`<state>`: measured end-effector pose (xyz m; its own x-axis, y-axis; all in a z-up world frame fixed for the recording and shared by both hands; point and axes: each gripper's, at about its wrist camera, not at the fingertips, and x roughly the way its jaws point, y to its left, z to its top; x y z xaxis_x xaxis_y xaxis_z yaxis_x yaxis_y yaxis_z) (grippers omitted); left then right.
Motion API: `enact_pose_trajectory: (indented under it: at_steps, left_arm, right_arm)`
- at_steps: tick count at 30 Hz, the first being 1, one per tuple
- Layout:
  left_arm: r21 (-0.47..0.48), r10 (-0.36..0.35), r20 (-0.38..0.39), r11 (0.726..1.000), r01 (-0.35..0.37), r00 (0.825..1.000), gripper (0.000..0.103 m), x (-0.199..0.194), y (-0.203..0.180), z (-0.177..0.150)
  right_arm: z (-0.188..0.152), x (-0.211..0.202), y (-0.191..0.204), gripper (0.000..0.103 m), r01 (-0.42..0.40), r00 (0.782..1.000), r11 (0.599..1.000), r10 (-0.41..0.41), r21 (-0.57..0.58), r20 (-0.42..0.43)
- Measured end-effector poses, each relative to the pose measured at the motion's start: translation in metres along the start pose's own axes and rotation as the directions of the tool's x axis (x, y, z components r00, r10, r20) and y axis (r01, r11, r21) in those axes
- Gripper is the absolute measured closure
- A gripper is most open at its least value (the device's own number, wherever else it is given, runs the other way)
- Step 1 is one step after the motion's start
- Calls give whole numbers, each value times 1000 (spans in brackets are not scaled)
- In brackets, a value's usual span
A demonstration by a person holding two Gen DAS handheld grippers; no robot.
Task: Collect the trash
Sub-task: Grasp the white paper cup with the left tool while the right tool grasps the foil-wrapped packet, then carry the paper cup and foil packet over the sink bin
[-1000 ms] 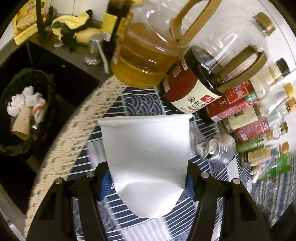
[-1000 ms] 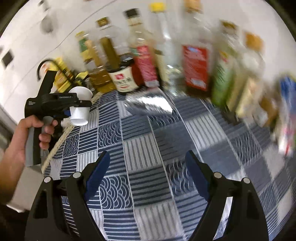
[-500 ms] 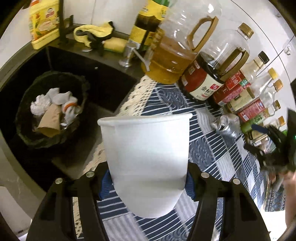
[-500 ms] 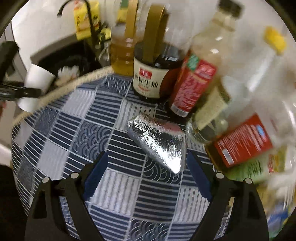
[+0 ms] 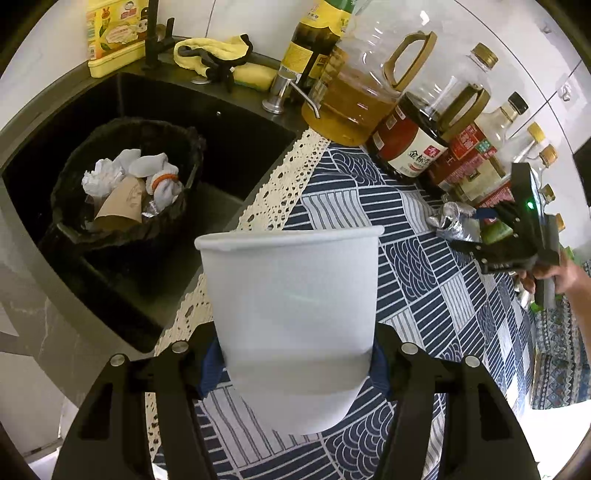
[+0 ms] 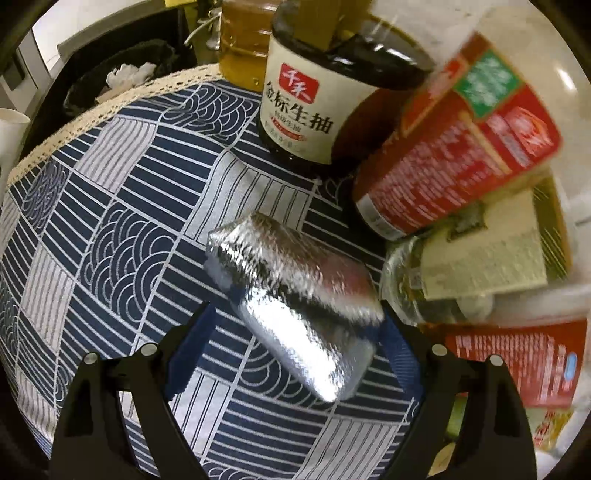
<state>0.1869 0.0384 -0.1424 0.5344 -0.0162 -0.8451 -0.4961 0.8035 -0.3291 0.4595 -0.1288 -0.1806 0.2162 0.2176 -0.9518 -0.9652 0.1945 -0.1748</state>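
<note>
Since a second ago the right gripper (image 6: 291, 332) has closed in on the foil packet (image 6: 291, 295) beside the soy bottle (image 6: 306, 107), jaws spread. Light and crinkly, it should be pinched across its middle. The left gripper (image 5: 295, 365) clamps the paper cup (image 5: 291, 310).

A blue-and-white patterned cloth (image 5: 424, 258) with a cream lace border (image 5: 273, 188) covers the surface. Past its left edge lies a dark sink (image 5: 221, 122) with a black tap (image 5: 153, 33). White wall tiles (image 5: 517, 37) rise along the back edge, brightly lit.
</note>
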Motion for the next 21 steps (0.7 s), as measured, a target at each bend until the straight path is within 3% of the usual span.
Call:
enact_pose_trajectory:
  at_steps: [3, 4, 11, 21]
  left_arm:
    - [-13, 8, 0, 1000, -8, 1000, 43, -2, 3, -2]
    - [-18, 9, 1, 1000, -9, 1000, 43, -2, 4, -2]
    - [-15, 14, 9, 1000, -14, 1000, 43, -8, 10, 1]
    - [60, -31, -3, 998, 31, 1000, 43, -10, 22, 21]
  right_arm:
    - [3, 3, 1, 18, -5, 1000, 1000, 5, 0, -12]
    - [3, 5, -1, 25, -17, 1000, 1000, 17, 17, -16]
    - [3, -3, -6, 34, -42, 999, 997, 42, 60, 10]
    - [-12, -42, -8, 35, -66, 996, 976, 53, 207, 66]
